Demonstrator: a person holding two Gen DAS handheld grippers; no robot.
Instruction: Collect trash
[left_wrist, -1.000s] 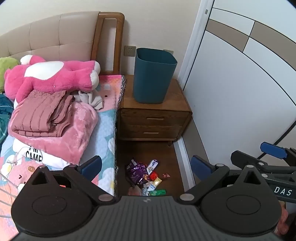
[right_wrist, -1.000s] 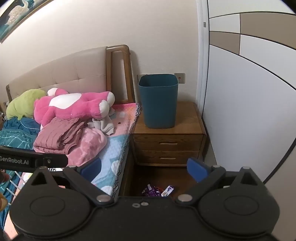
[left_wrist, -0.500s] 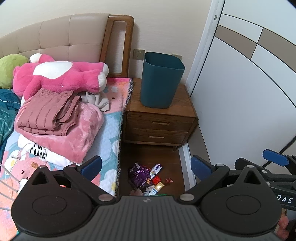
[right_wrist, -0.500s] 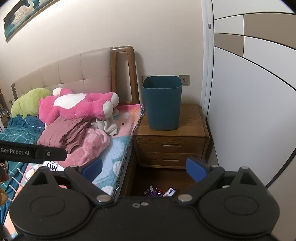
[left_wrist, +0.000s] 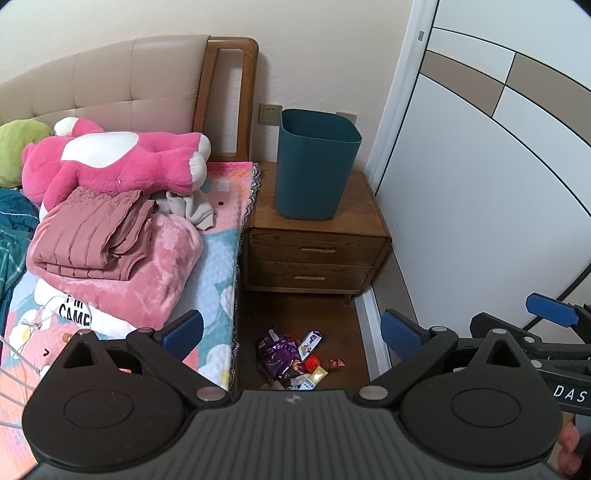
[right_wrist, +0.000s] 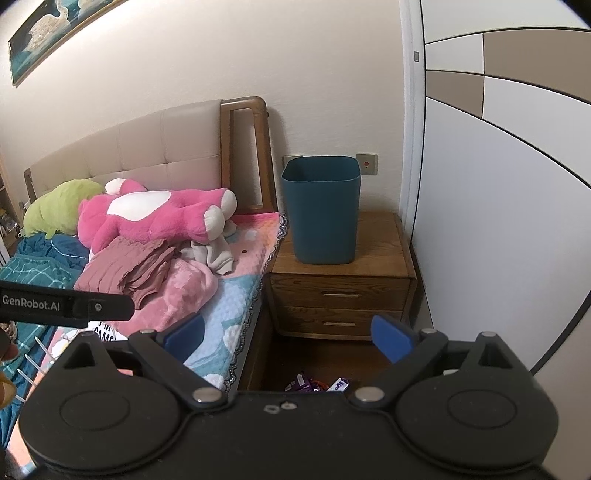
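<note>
A small heap of wrappers (left_wrist: 291, 360), purple, white, red and gold, lies on the dark wood floor between the bed and the wardrobe. Its top edge shows as wrappers (right_wrist: 314, 384) in the right wrist view. A dark teal bin (left_wrist: 314, 166) stands upright on the wooden nightstand (left_wrist: 316, 254); the same bin (right_wrist: 322, 210) looks empty from what shows. My left gripper (left_wrist: 291, 328) hangs open high above the heap, holding nothing. My right gripper (right_wrist: 288, 332) is open too, and appears as the right gripper (left_wrist: 554, 317) at the far right of the left view.
The bed (left_wrist: 207, 266) on the left carries a pink plush toy (left_wrist: 122, 158), folded pink clothes (left_wrist: 96, 236) and a blanket. A white wardrobe door (left_wrist: 480, 206) closes the right side. The floor strip between them is narrow. A hand (left_wrist: 570, 448) shows at the lower right.
Both grippers have drawn back and risen, so the bin, nightstand and wrappers look smaller and lower in view. Jaws stay open and the trash has not moved.
</note>
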